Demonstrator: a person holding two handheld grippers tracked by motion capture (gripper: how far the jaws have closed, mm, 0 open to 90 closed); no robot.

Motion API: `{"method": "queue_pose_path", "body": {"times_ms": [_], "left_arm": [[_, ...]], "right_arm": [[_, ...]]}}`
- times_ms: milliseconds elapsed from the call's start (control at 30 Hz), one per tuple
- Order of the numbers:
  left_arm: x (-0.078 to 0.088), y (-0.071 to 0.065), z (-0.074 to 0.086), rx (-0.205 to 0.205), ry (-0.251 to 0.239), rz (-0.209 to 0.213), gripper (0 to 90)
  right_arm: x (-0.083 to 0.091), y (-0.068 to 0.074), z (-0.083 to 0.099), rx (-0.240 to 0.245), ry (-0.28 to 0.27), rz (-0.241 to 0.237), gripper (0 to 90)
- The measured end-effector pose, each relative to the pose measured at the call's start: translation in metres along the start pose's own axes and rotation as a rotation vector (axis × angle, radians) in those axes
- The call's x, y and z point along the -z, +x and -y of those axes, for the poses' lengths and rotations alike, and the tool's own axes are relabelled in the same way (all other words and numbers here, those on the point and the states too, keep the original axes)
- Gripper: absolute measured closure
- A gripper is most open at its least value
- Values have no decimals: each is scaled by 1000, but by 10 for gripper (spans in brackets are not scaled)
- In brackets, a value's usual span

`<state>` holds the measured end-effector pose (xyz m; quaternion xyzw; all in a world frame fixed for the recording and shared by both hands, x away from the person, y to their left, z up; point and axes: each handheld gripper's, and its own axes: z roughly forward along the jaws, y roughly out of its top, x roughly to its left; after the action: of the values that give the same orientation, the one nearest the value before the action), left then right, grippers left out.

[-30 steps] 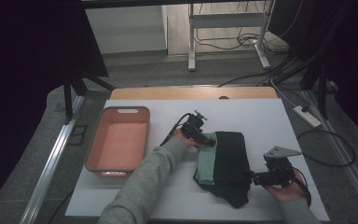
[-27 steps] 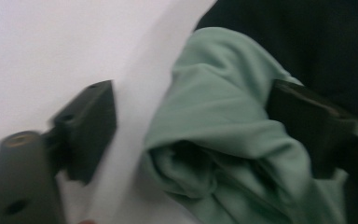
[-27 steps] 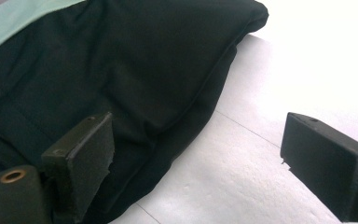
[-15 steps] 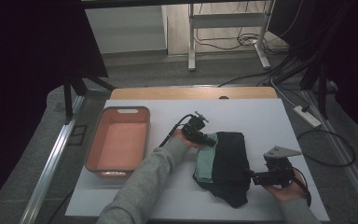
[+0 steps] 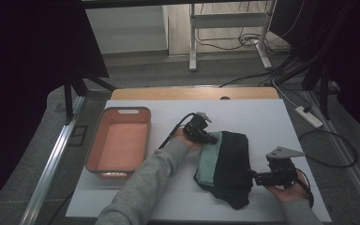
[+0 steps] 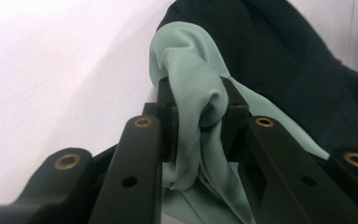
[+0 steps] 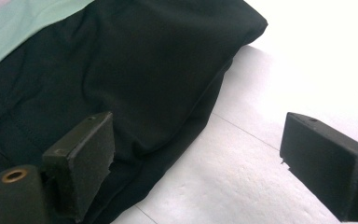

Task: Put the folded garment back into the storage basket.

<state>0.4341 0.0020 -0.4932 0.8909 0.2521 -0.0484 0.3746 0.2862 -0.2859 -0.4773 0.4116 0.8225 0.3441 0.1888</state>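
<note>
A dark garment (image 5: 233, 161) lies on the white table (image 5: 262, 117) with a pale green cloth (image 5: 208, 161) along its left side. My left gripper (image 5: 212, 139) is at the cloth's far left corner. In the left gripper view its jaws have just closed, and the left gripper (image 6: 196, 100) is shut on a bunched fold of the green cloth (image 6: 193, 79), with the dark garment (image 6: 284, 60) behind. My right gripper (image 5: 253, 175) rests open at the garment's right edge. In the right gripper view the right gripper (image 7: 205, 154) has its left pad (image 7: 81, 156) over the dark garment (image 7: 98, 70).
An orange-pink tray (image 5: 126, 110) with nothing in it stands at the table's left. Cables trail from both grippers. Bare white table lies beyond and to the right of the garment. A power strip (image 5: 309, 117) lies on the floor off the table's right edge.
The left gripper has closed on the green cloth's corner and lifted it slightly. The right gripper has stayed where it was.
</note>
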Motion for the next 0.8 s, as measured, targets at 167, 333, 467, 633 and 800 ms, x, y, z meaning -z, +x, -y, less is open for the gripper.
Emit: {"method": "queue_pose_path", "body": {"times_ms": [167, 333, 467, 633, 800], "left_arm": [[6, -2, -1, -3, -24, 10, 759], [13, -5, -3, -8, -57, 17, 764], [22, -8, -5, -6, -96, 31, 767], [38, -11, -9, -3, -149, 39, 770], [47, -13, -11, -11, -170, 42, 774]], "right_arm": [[1, 0, 0, -3, -3, 2, 105], [1, 0, 0, -3, -4, 5, 105], [2, 0, 0, -5, -9, 9, 105], [2, 0, 0, -2, -11, 10, 105], [2, 0, 0, -4, -11, 10, 105]]}}
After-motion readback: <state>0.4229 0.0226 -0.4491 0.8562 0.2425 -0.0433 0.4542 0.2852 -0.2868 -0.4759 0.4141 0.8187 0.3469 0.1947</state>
